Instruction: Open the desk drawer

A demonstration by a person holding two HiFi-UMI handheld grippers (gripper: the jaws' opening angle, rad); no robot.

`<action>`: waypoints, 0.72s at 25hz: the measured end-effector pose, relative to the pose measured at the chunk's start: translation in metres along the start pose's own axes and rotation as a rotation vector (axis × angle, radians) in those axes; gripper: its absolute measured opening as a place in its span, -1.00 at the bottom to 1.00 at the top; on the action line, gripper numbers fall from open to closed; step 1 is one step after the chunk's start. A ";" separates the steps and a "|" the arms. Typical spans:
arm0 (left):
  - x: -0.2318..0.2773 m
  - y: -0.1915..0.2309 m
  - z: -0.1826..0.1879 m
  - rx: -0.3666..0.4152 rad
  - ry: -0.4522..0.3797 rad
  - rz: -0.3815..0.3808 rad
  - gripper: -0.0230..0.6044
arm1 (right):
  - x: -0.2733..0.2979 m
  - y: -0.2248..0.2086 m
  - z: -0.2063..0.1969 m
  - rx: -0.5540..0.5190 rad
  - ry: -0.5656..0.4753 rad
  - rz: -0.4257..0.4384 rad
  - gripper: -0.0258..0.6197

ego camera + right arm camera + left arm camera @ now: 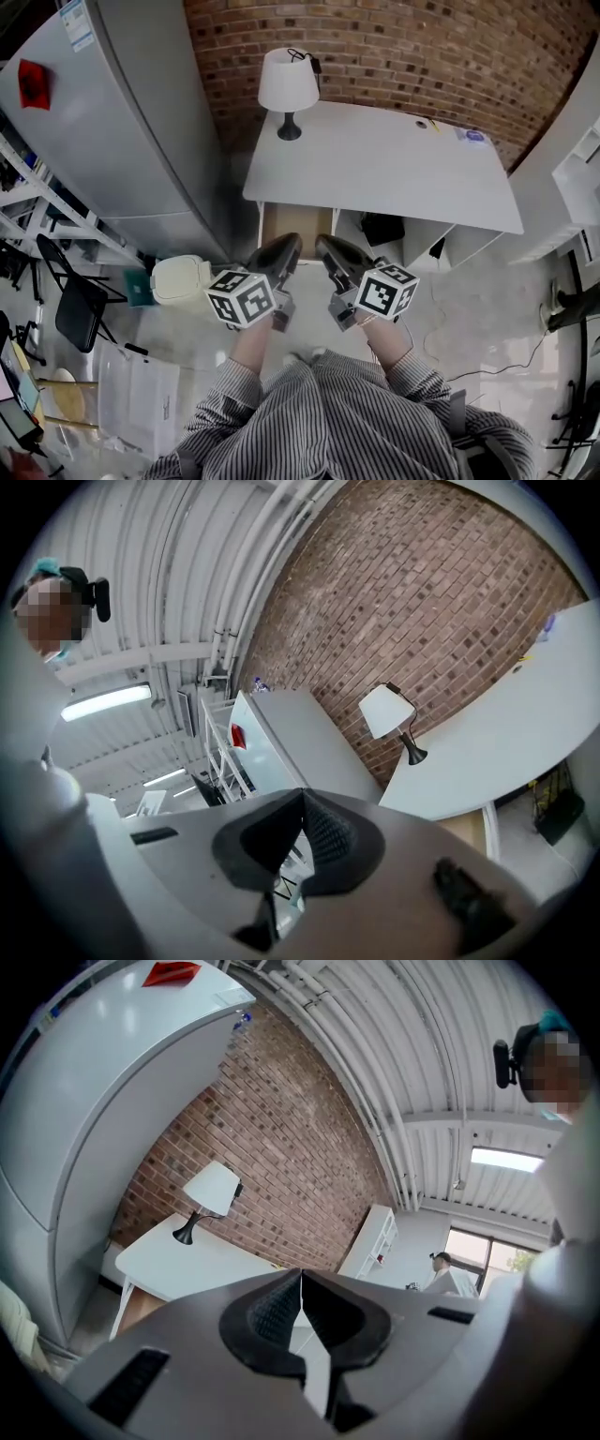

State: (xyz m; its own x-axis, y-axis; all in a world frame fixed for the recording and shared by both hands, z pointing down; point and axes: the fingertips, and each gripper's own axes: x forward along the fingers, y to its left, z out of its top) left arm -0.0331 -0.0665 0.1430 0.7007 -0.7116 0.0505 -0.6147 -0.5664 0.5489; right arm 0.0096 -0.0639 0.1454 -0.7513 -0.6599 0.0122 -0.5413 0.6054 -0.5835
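Note:
A white desk [394, 164] stands against the brick wall, with a white lamp [288, 84] on its left corner. Below its left end shows a brown wooden drawer front [295, 223]. My left gripper [290, 244] and right gripper [324, 246] hang side by side in the air short of the desk's front edge, apart from it. In the left gripper view the left gripper [302, 1283] is shut on nothing, with the desk [187, 1265] far ahead. The right gripper [302, 803] is likewise shut and empty, rolled to one side, with the desk [506, 752] at its right.
A tall grey cabinet [122, 112] stands left of the desk. A white bin [180, 278] and a black folding chair [80, 305] are on the floor at the left. A black object [382, 228] sits under the desk. A white shelf unit [581, 169] is at the right.

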 end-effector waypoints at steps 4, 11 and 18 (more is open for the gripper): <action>0.003 -0.011 0.006 0.101 0.023 0.014 -0.88 | -0.002 -0.001 0.008 -0.086 0.034 -0.003 -0.87; 0.006 -0.018 0.009 0.182 0.028 0.049 -0.88 | -0.001 0.000 0.006 -0.196 0.083 -0.006 -0.87; 0.009 -0.012 0.010 0.234 0.004 0.121 -0.88 | 0.002 -0.008 0.008 -0.290 0.101 -0.047 -0.87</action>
State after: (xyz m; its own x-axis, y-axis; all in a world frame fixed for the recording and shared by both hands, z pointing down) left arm -0.0234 -0.0706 0.1286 0.6184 -0.7784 0.1077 -0.7606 -0.5584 0.3312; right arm 0.0152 -0.0739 0.1436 -0.7486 -0.6516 0.1228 -0.6507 0.6863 -0.3248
